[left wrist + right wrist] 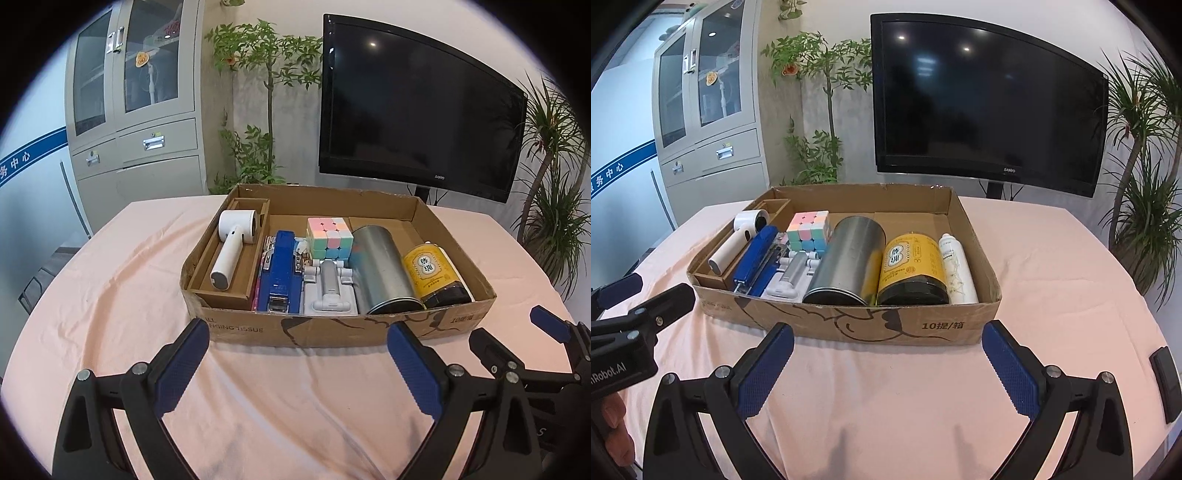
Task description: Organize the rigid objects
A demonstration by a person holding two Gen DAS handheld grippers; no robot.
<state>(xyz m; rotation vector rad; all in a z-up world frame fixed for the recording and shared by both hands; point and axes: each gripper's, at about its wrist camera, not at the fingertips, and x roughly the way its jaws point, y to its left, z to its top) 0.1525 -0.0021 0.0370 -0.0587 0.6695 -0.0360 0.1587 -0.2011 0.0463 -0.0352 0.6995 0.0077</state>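
Left gripper (298,363) and right gripper (888,363) hover over bare pink tablecloth (1052,280), jaws spread wide, nothing between them. Beyond, the cardboard tray (849,325) holds the stapler (276,273), steel can (846,264), yellow jar (911,267) and cube (330,238). Packing looks complete; next move probably only withdrawal or a final check.

i see a dark television (986,99) against the pale wall, leafy plants (827,107) either side, a grey glass-door cabinet (136,96) left, and a pink-clothed table (905,387).
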